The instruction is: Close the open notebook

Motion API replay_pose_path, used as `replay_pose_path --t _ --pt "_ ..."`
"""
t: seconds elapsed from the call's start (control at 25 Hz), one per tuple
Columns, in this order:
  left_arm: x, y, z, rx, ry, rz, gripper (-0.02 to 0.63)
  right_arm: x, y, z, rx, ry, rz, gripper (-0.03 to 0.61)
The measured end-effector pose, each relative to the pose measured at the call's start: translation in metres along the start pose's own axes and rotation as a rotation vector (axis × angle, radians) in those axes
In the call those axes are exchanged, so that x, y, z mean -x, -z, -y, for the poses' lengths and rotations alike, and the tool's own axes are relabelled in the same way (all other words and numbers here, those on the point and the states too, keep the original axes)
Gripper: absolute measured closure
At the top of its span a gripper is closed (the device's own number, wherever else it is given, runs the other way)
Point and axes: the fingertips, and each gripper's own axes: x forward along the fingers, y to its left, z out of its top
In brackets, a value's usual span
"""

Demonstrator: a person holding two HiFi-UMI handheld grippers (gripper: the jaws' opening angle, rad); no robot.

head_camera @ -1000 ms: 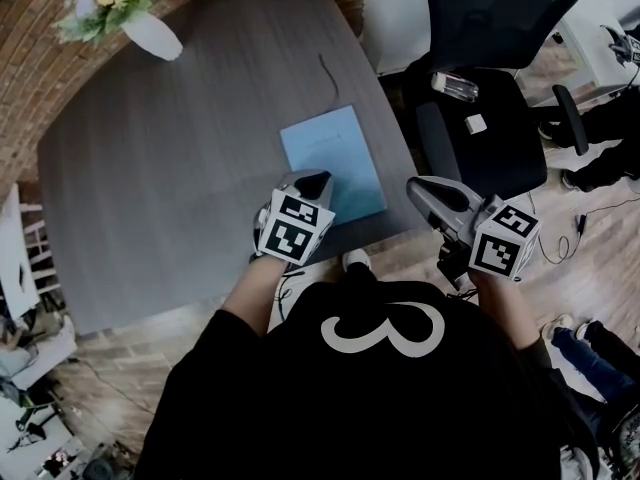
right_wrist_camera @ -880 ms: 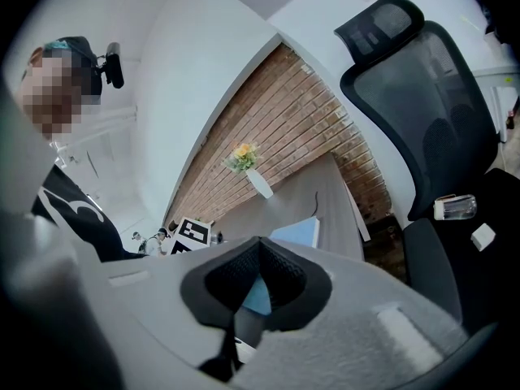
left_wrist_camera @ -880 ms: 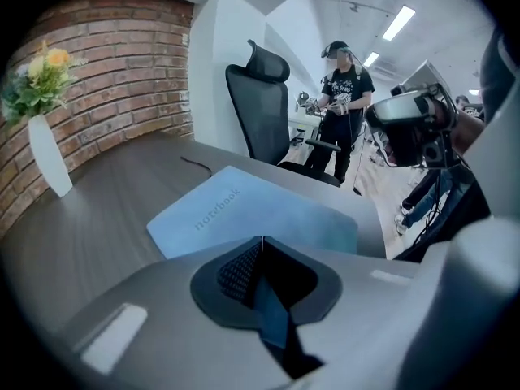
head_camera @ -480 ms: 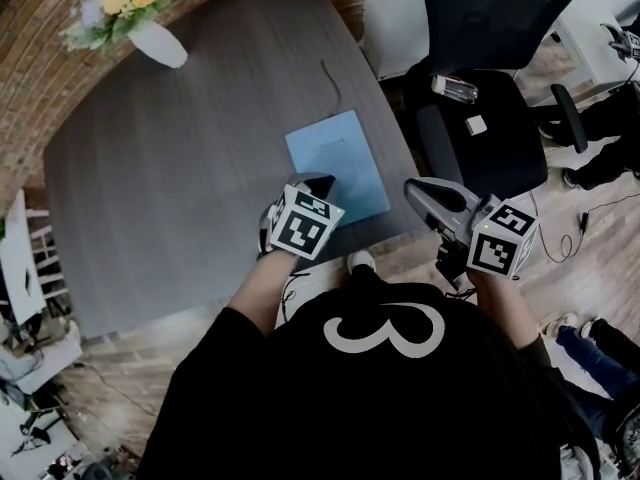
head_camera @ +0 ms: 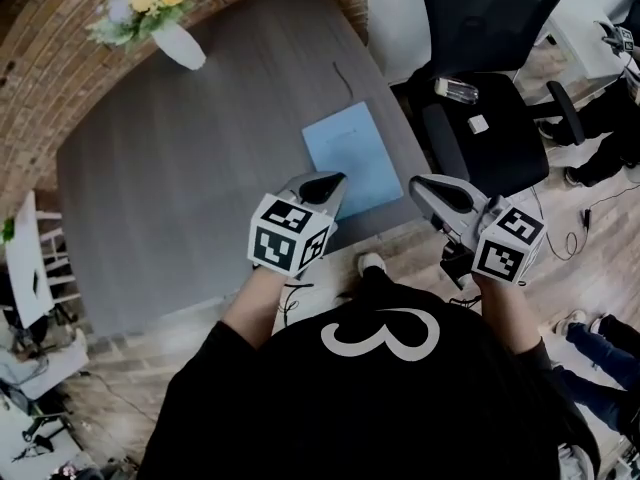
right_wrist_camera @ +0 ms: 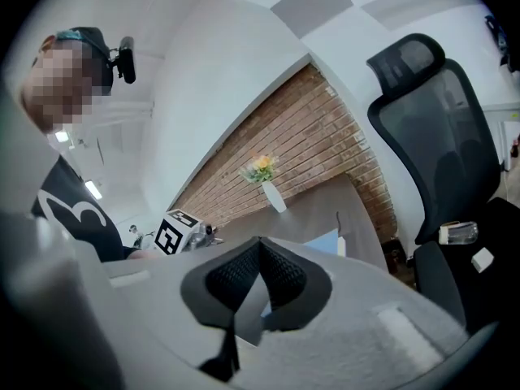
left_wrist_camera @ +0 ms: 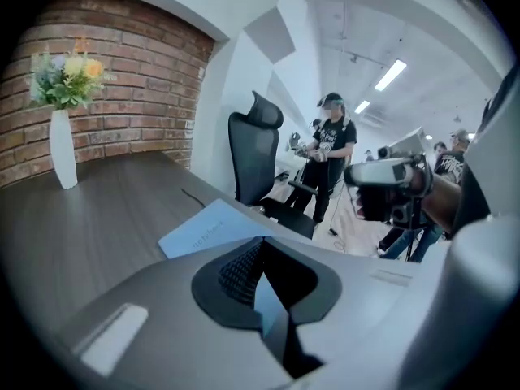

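A light blue notebook (head_camera: 355, 158) lies shut and flat on the grey table (head_camera: 200, 148), near its right edge. It also shows in the left gripper view as a notebook (left_wrist_camera: 207, 230) just beyond the jaws. In the right gripper view only a sliver of the notebook (right_wrist_camera: 327, 242) peeks out. My left gripper (head_camera: 322, 184) hovers by the notebook's near-left corner, jaws shut and holding nothing. My right gripper (head_camera: 428, 188) is off the table's right edge, beside the notebook, shut and empty too.
A white vase of flowers (head_camera: 175, 38) stands at the table's far left. A thin dark cable (head_camera: 338, 73) lies beyond the notebook. A black office chair (head_camera: 490, 98) to the right holds a bottle (head_camera: 455, 88) and a small white box (head_camera: 478, 124). People stand behind the chair (left_wrist_camera: 329, 161).
The left gripper has risen a little toward the camera and its cube looks larger. The right gripper has barely moved. The head view has shifted slightly.
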Motion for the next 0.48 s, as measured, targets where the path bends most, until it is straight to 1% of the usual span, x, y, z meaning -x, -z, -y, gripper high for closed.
replay_pose_path --t 0.12,0.28,0.36,0.48 --pt "0.036 -0.014 0.016 0.025 0.047 0.104 0.597 -0.005 0.000 -0.030 0.057 -0.038 0.001 0.577" --pt "0.081 -0.024 0.031 0.078 0.083 0.218 0.597 -0.013 0.005 -0.064 0.112 -0.069 0.005 0.577" --pt "0.102 -0.028 0.040 0.097 0.103 0.272 0.597 -0.016 0.010 -0.080 0.125 -0.085 0.005 0.577" --pt "0.124 -0.031 0.058 0.095 0.156 0.329 0.597 -0.016 0.012 -0.096 0.123 -0.100 0.022 0.577"
